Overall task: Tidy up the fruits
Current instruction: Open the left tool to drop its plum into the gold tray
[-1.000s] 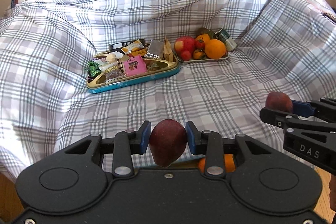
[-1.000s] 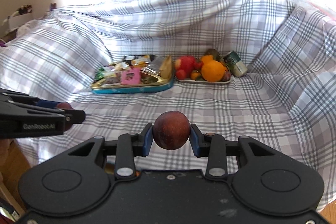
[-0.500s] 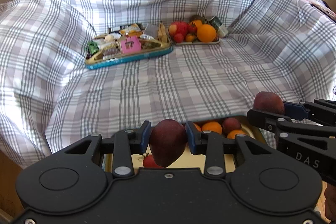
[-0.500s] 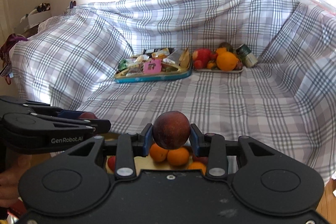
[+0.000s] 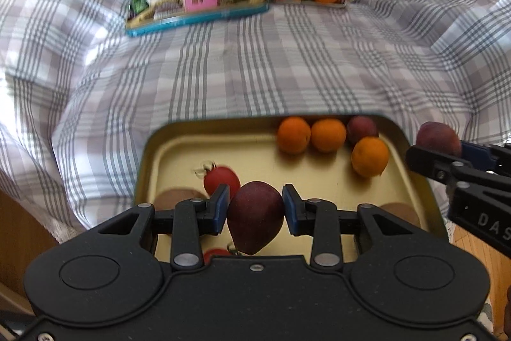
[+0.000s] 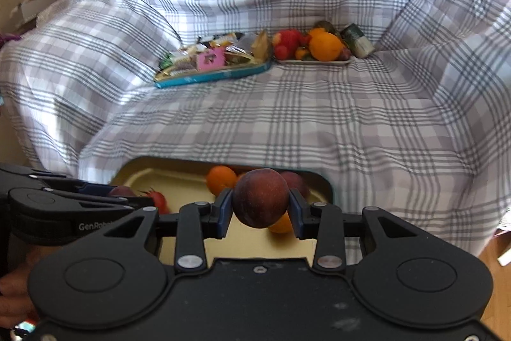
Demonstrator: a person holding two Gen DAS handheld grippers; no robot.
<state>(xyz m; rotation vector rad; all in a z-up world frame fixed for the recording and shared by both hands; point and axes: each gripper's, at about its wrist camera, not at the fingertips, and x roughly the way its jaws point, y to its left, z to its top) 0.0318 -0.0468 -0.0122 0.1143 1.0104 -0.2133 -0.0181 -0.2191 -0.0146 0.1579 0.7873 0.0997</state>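
The left gripper [image 5: 255, 210] is closed on a dark red, pear-shaped plum [image 5: 255, 218]. Its blue pads press on the wide upper part of the fruit from both sides. The long axis of this plum runs almost up and down in the left wrist view, and its narrow tip points down, toward the body of the gripper. The plum hangs over the near part of a shallow gold-coloured metal tray with a dark rim [image 5: 179, 149].

The right gripper [image 6: 260, 211] is closed on a round, reddish-brown peach [image 6: 260, 197]. This fruit is nearly a ball, so no long axis can be told. In the left wrist view the same peach [image 5: 439, 138] is seen just past the right edge of the tray, apart from it, between the fingers of the right gripper [image 5: 447, 149].

In the tray lie three round oranges [image 5: 328, 135], one dark red peach [image 5: 361, 128] at the far rim, and a red tomato with a pale stem [image 5: 222, 179]. The oranges and the peach lie close together in the far right corner. The tray lies at the near edge of a grey and white checked cloth [image 5: 255, 69]. Far back on the cloth are a blue-rimmed tin full of wrapped snacks [image 6: 210, 66] and, just beside it, a flat white plate with mixed fruit [image 6: 313, 61].
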